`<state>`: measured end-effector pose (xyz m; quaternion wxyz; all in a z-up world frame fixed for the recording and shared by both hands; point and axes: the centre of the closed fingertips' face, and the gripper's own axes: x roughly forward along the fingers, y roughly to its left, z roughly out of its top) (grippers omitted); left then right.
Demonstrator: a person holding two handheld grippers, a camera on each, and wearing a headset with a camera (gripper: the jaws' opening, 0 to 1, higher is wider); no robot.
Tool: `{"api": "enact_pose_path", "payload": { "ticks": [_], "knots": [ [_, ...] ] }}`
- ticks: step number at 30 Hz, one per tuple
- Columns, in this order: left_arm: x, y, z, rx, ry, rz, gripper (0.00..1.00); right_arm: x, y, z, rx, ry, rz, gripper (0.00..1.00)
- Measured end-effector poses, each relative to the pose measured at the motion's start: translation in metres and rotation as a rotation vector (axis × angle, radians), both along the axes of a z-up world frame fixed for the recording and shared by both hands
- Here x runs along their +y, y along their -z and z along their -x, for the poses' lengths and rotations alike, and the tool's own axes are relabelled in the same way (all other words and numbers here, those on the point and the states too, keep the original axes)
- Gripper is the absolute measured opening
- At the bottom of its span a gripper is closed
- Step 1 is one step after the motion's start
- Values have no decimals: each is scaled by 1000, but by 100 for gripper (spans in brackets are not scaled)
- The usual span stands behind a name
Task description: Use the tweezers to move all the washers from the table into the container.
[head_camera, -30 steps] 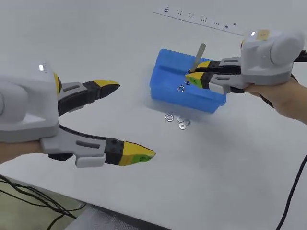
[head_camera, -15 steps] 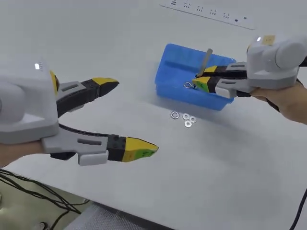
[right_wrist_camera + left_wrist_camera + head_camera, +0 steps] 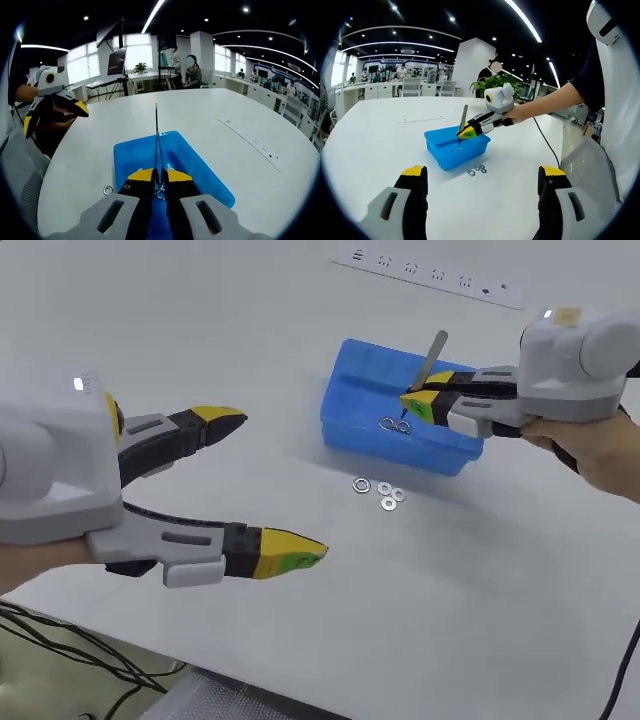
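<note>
Right gripper (image 3: 415, 406) has its jaws clamped shut on the tweezers (image 3: 433, 352), tips down over the blue container (image 3: 365, 365). A couple of washers (image 3: 388, 424) sit right under the jaw tips; can't tell if one's pinched. A few loose washers (image 3: 384, 492) lie on the counter (image 3: 200, 320) just beyond, so roughly halfway I'd guess. Left gripper (image 3: 280, 487) is well apart, jaws wide open and empty.

Shiny metal washers (image 3: 384, 489) lie on the matt white table (image 3: 450, 590) (container (image 3: 400, 450) looks smooth blue plastic).
</note>
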<state>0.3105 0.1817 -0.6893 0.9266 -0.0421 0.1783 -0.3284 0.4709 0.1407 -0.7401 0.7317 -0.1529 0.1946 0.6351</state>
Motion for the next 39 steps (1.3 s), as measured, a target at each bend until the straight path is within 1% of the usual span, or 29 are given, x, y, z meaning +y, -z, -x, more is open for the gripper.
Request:
{"api": "enact_pose_path", "payload": {
  "ticks": [2, 3, 4, 5, 7, 8, 10, 13, 14, 15, 16, 17, 19, 20, 22, 24, 25, 27, 33, 35, 37, 39],
  "knots": [
    [1, -3, -5, -14, -7, 2, 96, 1, -3, 1, -7, -7, 2, 8],
    [2, -5, -10, -27, -12, -2, 96, 1, -4, 3, -20, -14, 11, 8],
    [2, -6, -13, -31, -12, 0, 96, 1, -5, 4, -33, -21, 22, 8],
    [2, -8, -19, -41, -17, 7, 95, 2, -6, 6, -44, -29, 27, 8],
    [2, -11, -28, -52, -14, 9, 92, 3, -9, 9, -45, -34, 25, 8],
    [1, -13, -36, -72, -8, 3, 89, 4, -10, 12, -48, -37, 28, 8],
    [-2, -18, -49, -93, 2, 6, 81, 6, -13, 17, -65, -51, 37, 8],
    [-10, -24, -67, -115, 25, 28, 78, 9, -19, 24, -73, -72, 32, 8],
    [-11, -25, -72, -119, 26, 26, 77, 9, -20, 27, -81, -82, 35, 8],
    [-12, -27, -81, -138, 22, 7, 76, 10, -18, 24, -83, -87, 36, 8],
    [-13, -29, -88, -158, 16, -8, 74, 10, -17, 22, -89, -95, 39, 8],
    [-16, -33, -93, -174, 17, -12, 73, 10, -17, 24, -99, -101, 44, 8],
    [-20, -36, -100, -175, 31, 2, 70, 9, -18, 28, -114, -110, 55, 8],
    [-23, -39, -104, -185, 47, 13, 68, 9, -19, 30, -124, -118, 59, 8],
    [-29, -43, -109, -196, 70, 7, 62, 7, -19, 34, -134, -131, 66, 8],
    [-34, -45, -112, -204, 93, -3, 57, 6, -19, 37, -139, -141, 72, 8],
    [-32, -41, -117, -209, 106, -7, 56, 5, -19, 38, -141, -143, 75, 8],
    [-40, -43, -117, -213, 138, -11, 53, 3, -18, 39, -144, -148, 82, 8],
    [-54, -46, -114, -217, 225, -32, 32, 2, -20, 45, -157, -171, 87, 8],
    [-57, -46, -113, -214, 258, -41, 28, 3, -21, 47, -159, -181, 86, 8],
    [-61, -47, -112, -212, 290, -59, 27, 5, -22, 49, -164, -191, 85, 8],
    [-64, -47, -110, -210, 322, -66, 23, 6, -22, 50, -162, -196, 82, 8]
  ]
}}
